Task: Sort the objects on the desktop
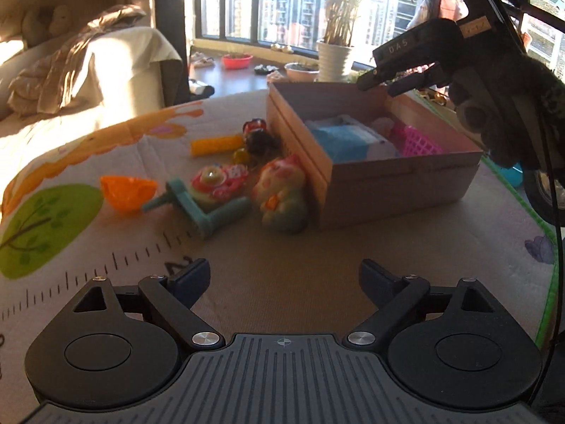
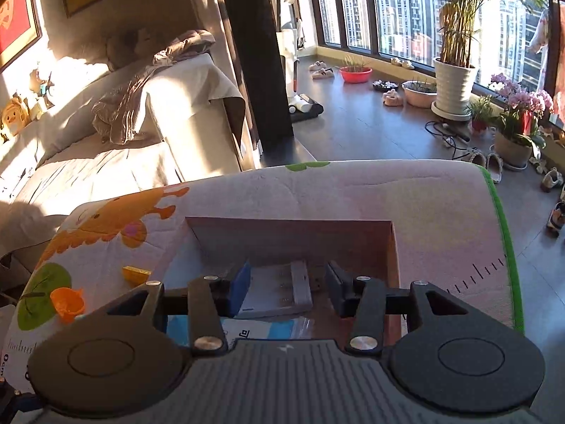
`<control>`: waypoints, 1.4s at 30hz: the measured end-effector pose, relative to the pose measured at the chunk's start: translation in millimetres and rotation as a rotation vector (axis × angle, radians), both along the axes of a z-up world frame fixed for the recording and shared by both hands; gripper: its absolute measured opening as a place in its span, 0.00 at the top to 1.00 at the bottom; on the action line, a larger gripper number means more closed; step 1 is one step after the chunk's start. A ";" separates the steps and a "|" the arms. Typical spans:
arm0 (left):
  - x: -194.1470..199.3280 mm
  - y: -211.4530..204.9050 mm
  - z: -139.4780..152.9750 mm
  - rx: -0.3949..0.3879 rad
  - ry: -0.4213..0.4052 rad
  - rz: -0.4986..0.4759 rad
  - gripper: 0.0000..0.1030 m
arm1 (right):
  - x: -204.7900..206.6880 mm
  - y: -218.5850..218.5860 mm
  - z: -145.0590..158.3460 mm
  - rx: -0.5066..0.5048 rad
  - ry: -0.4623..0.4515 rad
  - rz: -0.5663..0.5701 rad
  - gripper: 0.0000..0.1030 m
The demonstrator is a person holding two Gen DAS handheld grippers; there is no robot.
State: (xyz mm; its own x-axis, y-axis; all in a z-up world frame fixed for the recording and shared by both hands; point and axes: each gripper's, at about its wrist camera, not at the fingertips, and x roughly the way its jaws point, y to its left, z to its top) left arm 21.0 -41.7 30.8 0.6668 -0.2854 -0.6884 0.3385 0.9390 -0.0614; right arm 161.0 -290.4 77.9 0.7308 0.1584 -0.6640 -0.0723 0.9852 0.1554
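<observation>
We've got the left gripper (image 1: 284, 279) wide open and empty, low in frame, short of the toys – piggy figure (image 1: 282, 196) touching the box (image 1: 395, 190) wall, teal crank toy (image 1: 208, 208) beside it. Right gripper (image 2: 287, 291) hangs part-open over the box, nothing between its pads. Risk: reaching for the pig, we clip the box wall or scatter the cluster.

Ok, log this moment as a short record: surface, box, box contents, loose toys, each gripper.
surface: play mat with cartoon prints
box: open cardboard box on the mat
box contents: blue-and-white packet, pink plastic basket
loose toys: orange cup, teal crank toy, yellow cylinder, pastel figurine against the box's side
left gripper: open, empty, low over bare mat
right gripper: open, nothing held, above the box
</observation>
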 end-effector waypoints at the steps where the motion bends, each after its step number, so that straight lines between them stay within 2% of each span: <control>1: -2.1 1.6 -2.8 0.002 0.009 0.004 0.07 | 2.1 4.8 0.3 -0.010 0.005 -0.004 0.55; 3: -8.1 5.5 -7.6 0.013 0.014 0.021 0.07 | 0.2 12.9 1.9 -0.021 0.014 -0.002 0.55; 8: -11.6 21.5 -10.2 0.038 0.008 0.093 0.05 | -27.3 49.4 14.2 0.020 0.053 0.116 0.56; 13: -8.6 33.4 -7.8 0.017 -0.001 0.122 0.05 | -43.5 114.2 25.7 -0.059 0.055 0.282 0.68; 15: -11.4 33.9 -5.8 0.010 -0.016 0.112 0.04 | -30.1 134.5 24.1 -0.084 0.094 0.288 0.72; 18: -16.4 35.7 -6.0 0.012 -0.028 0.096 0.03 | -3.6 162.2 6.8 -0.144 0.201 0.292 0.80; 20: -19.0 36.8 -7.4 0.021 -0.021 0.079 0.03 | 9.2 180.2 -10.4 -0.230 0.259 0.281 0.87; 24: -26.6 45.1 -8.5 0.007 -0.032 0.067 0.03 | 8.5 199.4 -26.3 -0.331 0.317 0.281 0.90; 29: -31.5 58.0 -9.4 -0.017 -0.034 0.094 0.03 | -27.3 208.0 -25.3 -0.281 0.433 0.392 0.90; 31: -33.1 59.1 -8.8 -0.029 -0.033 0.093 0.03 | -37.7 209.5 -21.5 -0.266 0.423 0.403 0.89; 33: -33.9 57.3 -7.4 -0.034 -0.035 0.089 0.03 | -36.7 207.0 -16.1 -0.236 0.378 0.381 0.79; 37: -35.3 55.0 -7.2 -0.034 -0.038 0.078 0.02 | -7.0 200.4 -16.3 -0.159 0.332 0.257 0.68; 38: -34.5 54.9 -8.1 -0.033 -0.033 0.080 0.02 | 3.2 199.8 -19.0 -0.153 0.326 0.229 0.61; 39: -33.9 54.7 -9.2 -0.030 -0.027 0.083 0.02 | 11.6 199.6 -21.7 -0.144 0.325 0.208 0.49; 40: -33.4 54.3 -10.3 -0.025 -0.022 0.086 0.02 | 20.0 201.8 -23.8 -0.131 0.310 0.197 0.46; 42: -33.2 55.0 -12.0 -0.019 -0.015 0.092 0.02 | 29.6 209.4 -27.2 -0.138 0.302 0.201 0.35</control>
State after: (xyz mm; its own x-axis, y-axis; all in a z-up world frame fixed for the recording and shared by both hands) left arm -12.2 13.3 18.7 0.7011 -0.2356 -0.6730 0.2518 0.9648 -0.0755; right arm 190.6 -81.0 50.8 0.4625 0.1726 -0.8697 -0.2368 0.9693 0.0664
